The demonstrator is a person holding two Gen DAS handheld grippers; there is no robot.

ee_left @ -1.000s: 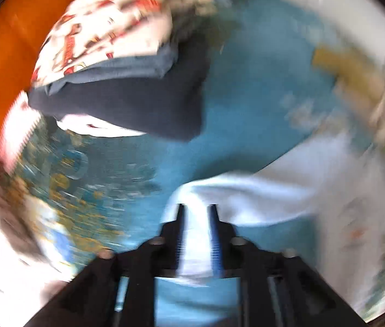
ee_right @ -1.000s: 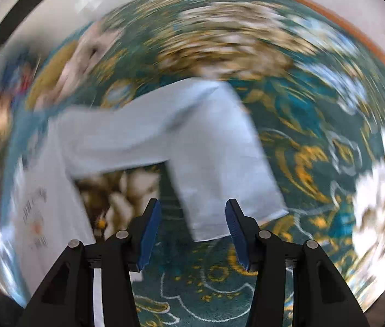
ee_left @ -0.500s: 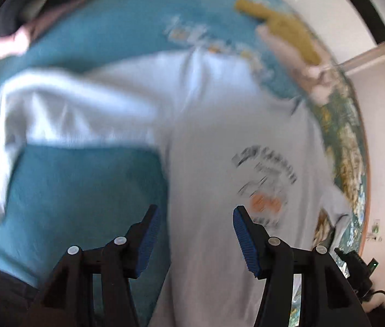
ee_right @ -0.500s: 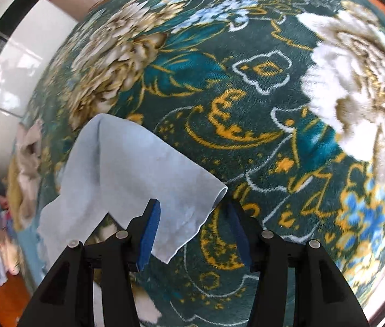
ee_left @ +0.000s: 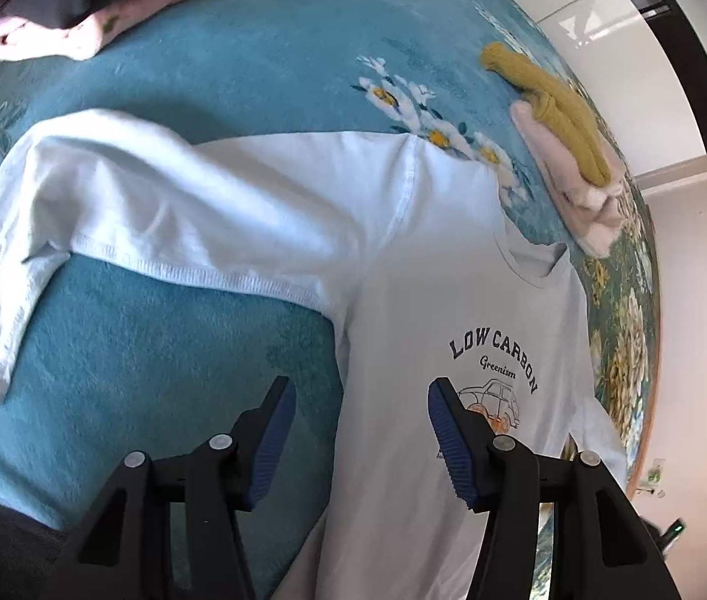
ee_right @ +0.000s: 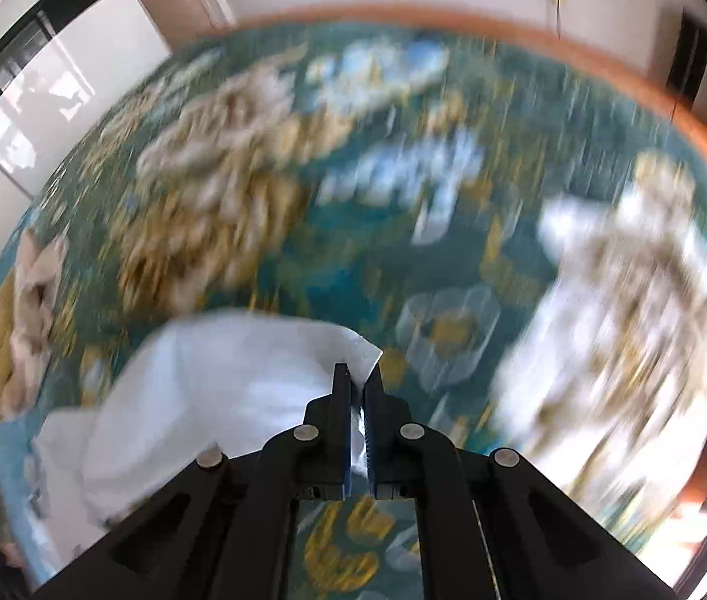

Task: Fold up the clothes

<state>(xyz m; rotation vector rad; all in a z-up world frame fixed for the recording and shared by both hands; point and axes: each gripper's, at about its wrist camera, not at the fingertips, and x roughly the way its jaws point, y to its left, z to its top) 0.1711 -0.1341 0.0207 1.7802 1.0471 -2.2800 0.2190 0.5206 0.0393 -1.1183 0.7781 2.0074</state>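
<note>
My right gripper (ee_right: 358, 382) has just closed: half a second ago its fingers stood apart around the end of the sleeve (ee_right: 233, 380), and now they are clamped on the cloth, a white corner poking out past the tips. The blur in that view tells me the hand is already swinging. My left gripper (ee_left: 358, 415), which a second ago pinched the other sleeve, now hangs with its fingers apart above the shirt (ee_left: 453, 310), holding nothing. So I judge one sleeve is laid out and the second is being carried in to start the fold.

Nearest me on the left, the shirt lies chest-up on the rug (ee_left: 163, 350), print showing, its side edge running between my open fingers. The left sleeve (ee_left: 163, 215) stretches flat away to the side, its cuff turned down. Bare rug lies beside that sleeve, room enough to work.

Farther off, a yellow and pink pile (ee_left: 568, 150) sits near the collar but apart from it, and a pink and dark heap (ee_left: 78, 15) lies well clear at the far edge. Beyond my right hand the flowered rug (ee_right: 453, 200) runs open to its orange border (ee_right: 553, 45).
</note>
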